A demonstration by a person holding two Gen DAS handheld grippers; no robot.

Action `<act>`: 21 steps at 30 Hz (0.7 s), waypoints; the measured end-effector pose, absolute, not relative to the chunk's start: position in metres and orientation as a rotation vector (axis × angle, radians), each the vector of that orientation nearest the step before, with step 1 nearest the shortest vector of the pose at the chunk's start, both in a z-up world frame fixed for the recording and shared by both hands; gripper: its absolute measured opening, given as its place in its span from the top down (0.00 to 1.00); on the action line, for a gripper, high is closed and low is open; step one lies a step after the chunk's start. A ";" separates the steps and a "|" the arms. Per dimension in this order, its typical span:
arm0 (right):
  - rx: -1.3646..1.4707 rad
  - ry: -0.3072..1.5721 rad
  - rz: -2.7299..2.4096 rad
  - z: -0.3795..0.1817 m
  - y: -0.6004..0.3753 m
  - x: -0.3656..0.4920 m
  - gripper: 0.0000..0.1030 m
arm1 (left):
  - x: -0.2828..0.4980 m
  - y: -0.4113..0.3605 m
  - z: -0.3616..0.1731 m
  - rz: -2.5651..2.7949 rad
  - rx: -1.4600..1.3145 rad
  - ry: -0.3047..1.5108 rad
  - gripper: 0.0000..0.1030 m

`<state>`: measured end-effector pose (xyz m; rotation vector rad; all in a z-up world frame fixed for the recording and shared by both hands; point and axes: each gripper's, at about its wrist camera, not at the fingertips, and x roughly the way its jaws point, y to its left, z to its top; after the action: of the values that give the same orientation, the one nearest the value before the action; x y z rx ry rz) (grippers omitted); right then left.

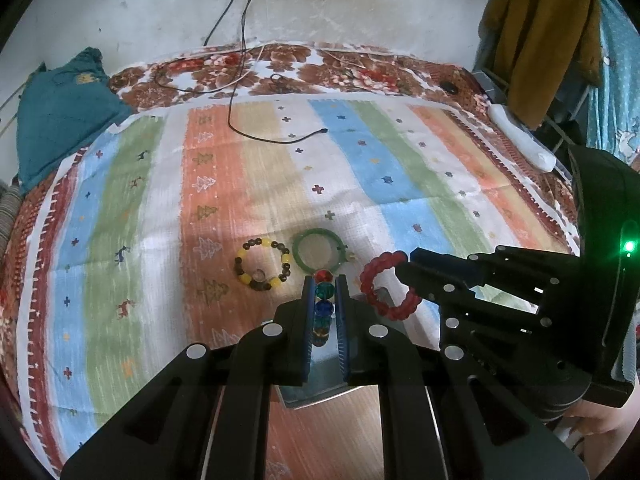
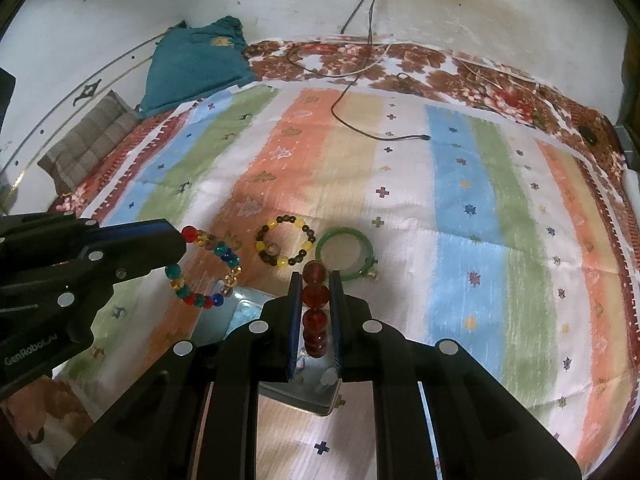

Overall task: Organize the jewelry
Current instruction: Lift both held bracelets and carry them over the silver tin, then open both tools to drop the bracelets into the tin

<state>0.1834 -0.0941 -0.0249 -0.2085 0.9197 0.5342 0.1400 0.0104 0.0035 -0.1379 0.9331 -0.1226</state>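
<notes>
Pretty lived-in room: stained white wall behind a bed with a striped blanket over a floral sheet, teal pillow left, mustard coat hanging right, black cables dangling.

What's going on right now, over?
Left claw shut on multicolour bracelet. Right claw shut on red bracelet. Two bracelets left on cloth. Nothing blocking.
</notes>
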 end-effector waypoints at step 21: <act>-0.211 0.937 0.533 -0.028 -0.099 0.164 0.85 | 0.115 0.015 0.000 -0.083 -0.168 0.944 0.90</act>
<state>0.1638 -0.0994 -0.0284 -0.2114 0.9368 0.5334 0.1150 0.0148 0.0000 -0.1676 0.9440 -0.0829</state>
